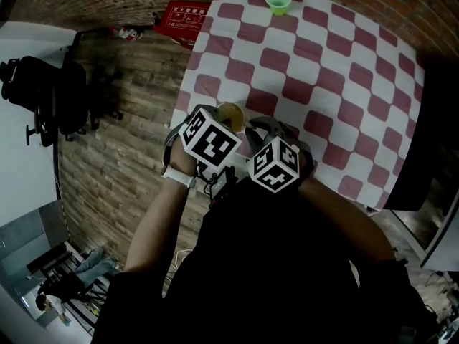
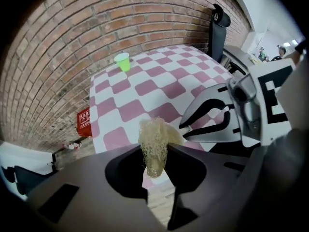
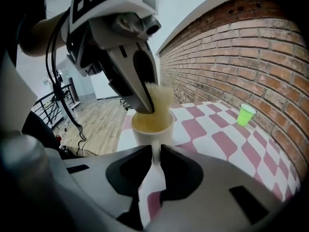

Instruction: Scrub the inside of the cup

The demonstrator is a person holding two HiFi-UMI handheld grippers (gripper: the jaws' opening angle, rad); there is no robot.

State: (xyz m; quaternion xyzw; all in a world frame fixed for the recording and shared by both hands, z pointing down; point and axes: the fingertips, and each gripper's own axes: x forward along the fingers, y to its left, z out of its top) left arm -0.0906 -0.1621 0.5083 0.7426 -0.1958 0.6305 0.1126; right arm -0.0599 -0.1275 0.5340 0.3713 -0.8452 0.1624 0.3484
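Checkered table beside brick wall | white cup clamped by right gripper | mesh scrubber pinched by left gripper, held at cup mouth

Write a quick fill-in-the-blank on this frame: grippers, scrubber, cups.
1. The left gripper and the right gripper are both ____, not open.
2. The mesh scrubber is clamped in the ____ one.
3. The white cup is clamped in the ____ one.
4. The lone cup at the far end of the checked table is ____.

Missing words: shut; left; right; green
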